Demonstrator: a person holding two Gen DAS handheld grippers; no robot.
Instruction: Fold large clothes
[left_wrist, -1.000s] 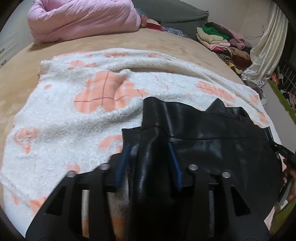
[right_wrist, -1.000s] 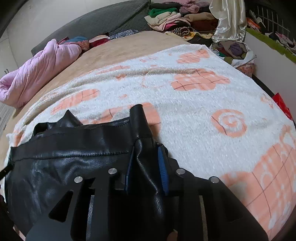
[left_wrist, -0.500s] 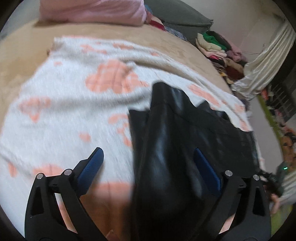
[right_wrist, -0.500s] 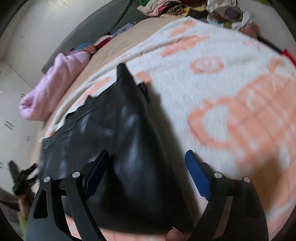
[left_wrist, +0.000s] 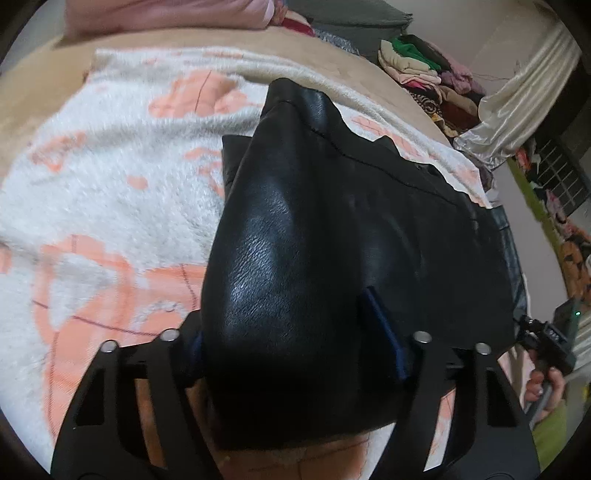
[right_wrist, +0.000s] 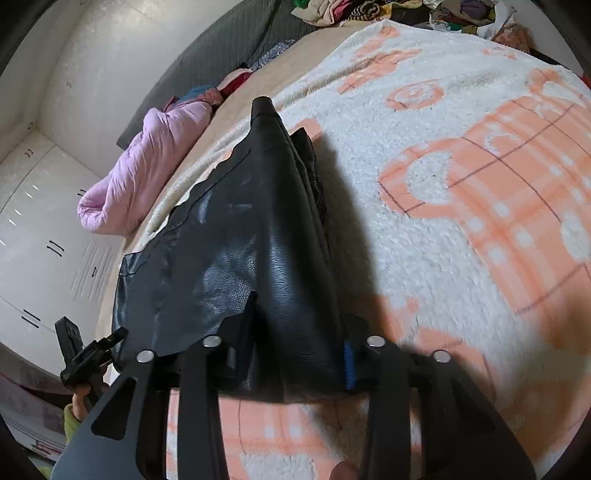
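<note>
The place is a home bedroom, shown by a bed (right_wrist: 236, 122) under a fluffy white-and-peach blanket (left_wrist: 110, 177), a bundled pink duvet (right_wrist: 144, 173), a heap of clothes (left_wrist: 424, 70), pale curtains (left_wrist: 517, 96) and white wardrobe doors (right_wrist: 40, 236).

Both claws tilt steeply downward with jaws closing, the left claw (left_wrist: 295, 350) around a bulging fold of the black leather garment (left_wrist: 332, 229) and the right claw (right_wrist: 295, 354) narrower on another fold, its pads seemingly pressing it, while a hand (left_wrist: 546, 384) grips the right tool's handle.
</note>
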